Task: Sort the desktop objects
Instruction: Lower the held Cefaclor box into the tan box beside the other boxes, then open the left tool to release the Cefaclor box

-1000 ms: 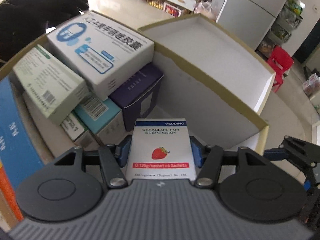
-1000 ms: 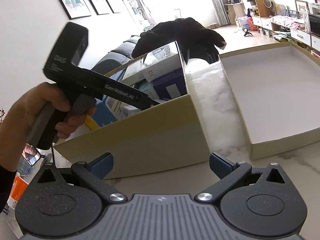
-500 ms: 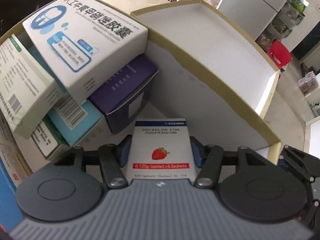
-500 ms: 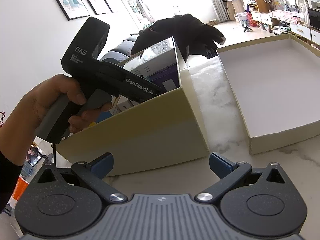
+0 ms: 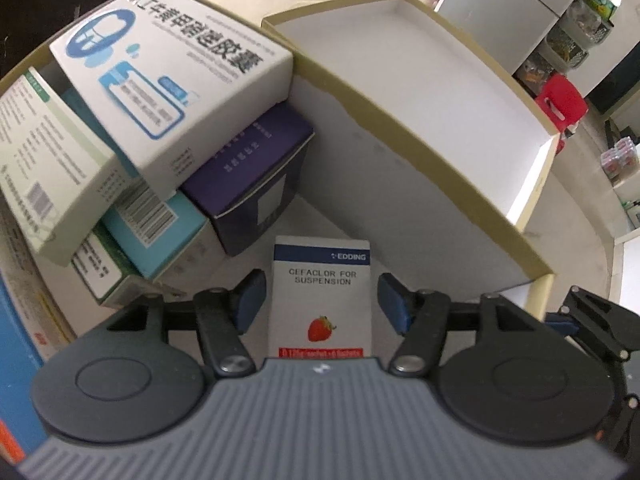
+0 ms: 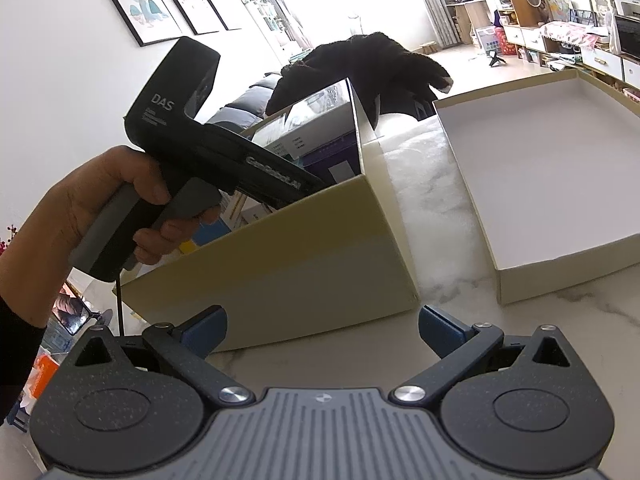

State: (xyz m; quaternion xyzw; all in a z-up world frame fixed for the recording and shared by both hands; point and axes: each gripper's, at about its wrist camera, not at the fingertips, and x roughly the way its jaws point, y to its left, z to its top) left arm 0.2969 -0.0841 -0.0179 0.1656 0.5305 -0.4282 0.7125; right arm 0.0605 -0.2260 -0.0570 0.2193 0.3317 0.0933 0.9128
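Note:
A small white Cefaclor box with a strawberry picture stands inside the beige carton, in its near corner. My left gripper points steeply down over it. Its jaws are opening, and a narrow gap shows between each blue pad and the box's sides. In the right wrist view a hand holds that left gripper's black handle above the carton. My right gripper hovers open over the marble top, in front of the carton, with nothing between its fingers.
Other medicine boxes lean in the carton: a large white and blue one, a purple one, a teal one. A shallow white-lined tray lies right of the carton. A black cloth lies behind it.
The left pads have parted from the Cefaclor box, which now sits slightly lower between them. The left view has dipped further into the carton. The right gripper has kept still.

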